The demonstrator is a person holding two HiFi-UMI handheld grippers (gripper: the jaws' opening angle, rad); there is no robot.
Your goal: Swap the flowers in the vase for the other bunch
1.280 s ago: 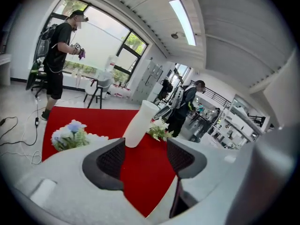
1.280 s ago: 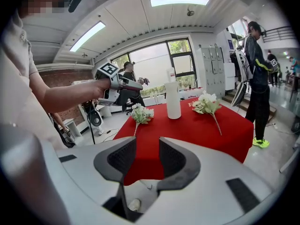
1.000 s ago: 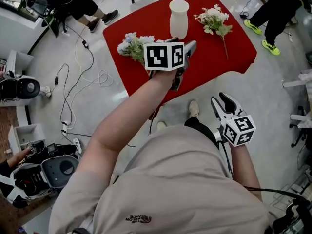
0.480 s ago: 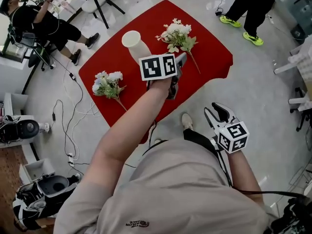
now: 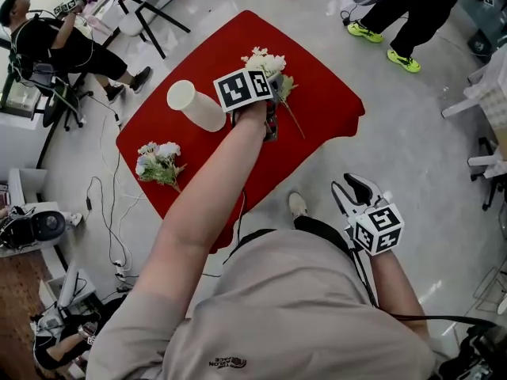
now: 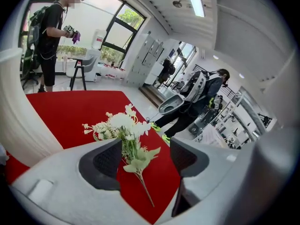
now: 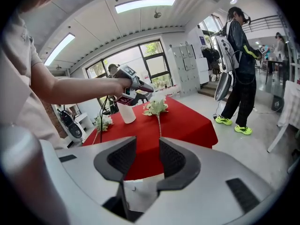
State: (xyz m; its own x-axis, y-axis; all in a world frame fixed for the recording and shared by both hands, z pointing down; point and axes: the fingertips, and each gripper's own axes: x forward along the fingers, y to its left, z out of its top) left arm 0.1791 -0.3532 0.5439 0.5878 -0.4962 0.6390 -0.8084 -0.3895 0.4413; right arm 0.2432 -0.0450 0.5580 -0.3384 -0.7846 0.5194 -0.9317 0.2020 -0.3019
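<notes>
A white vase (image 5: 196,105) stands with nothing in it on the red table (image 5: 325,109). A white bunch of flowers (image 5: 265,60) lies right of it, and a pale blue and white bunch (image 5: 158,163) lies left. My left gripper (image 5: 273,81) hovers over the white bunch (image 6: 123,128). Its jaws are opening, and the leafy stem shows between the pads (image 6: 105,161) without touching them. The vase (image 6: 18,111) is a blurred white wall at its left. My right gripper (image 5: 356,188) hangs open off the table's near side, aimed at the table (image 7: 187,121), with nothing between its jaws (image 7: 147,158).
A person sits at the far left (image 5: 55,46) beside a stool (image 5: 150,6). Another person in black with yellow-green shoes (image 5: 396,50) stands beyond the table's right end. Cables (image 5: 107,204) and equipment (image 5: 32,228) lie on the floor to the left.
My left gripper has travelled from beside the pale blue bunch, past the vase, to above the white bunch. Both bunches and the vase stay put. The right gripper has barely shifted.
</notes>
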